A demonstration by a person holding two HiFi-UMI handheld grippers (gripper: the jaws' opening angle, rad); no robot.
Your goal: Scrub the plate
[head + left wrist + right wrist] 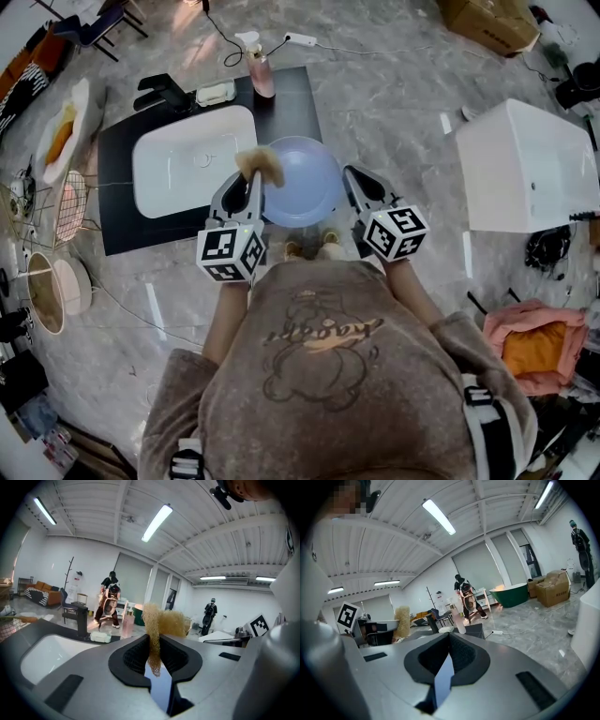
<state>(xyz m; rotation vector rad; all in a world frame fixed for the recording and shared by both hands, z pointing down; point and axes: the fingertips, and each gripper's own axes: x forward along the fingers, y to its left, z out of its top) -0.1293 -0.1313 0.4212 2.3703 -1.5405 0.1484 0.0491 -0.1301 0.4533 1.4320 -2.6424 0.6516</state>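
Blue and round, the smooth plate [302,178] is up in the air, over the right edge of the flat black mat [117,225]. The right gripper [354,183] has its jaws squeezed tight on the plate's right rim. The left gripper [248,185] has its jaws squeezed on a fuzzy tan scrubber [261,165]. The scrubber is at the plate's left rim, but I cannot tell if it touches. A white sink [187,117] with rounded corners sits in the middle of the mat, just beside the plate. A pink plastic bottle [262,73] stands at the mat's far edge. The mat lies on the grey stone floor [394,103]. A big white box [525,164] stands on that floor, well apart to the right.
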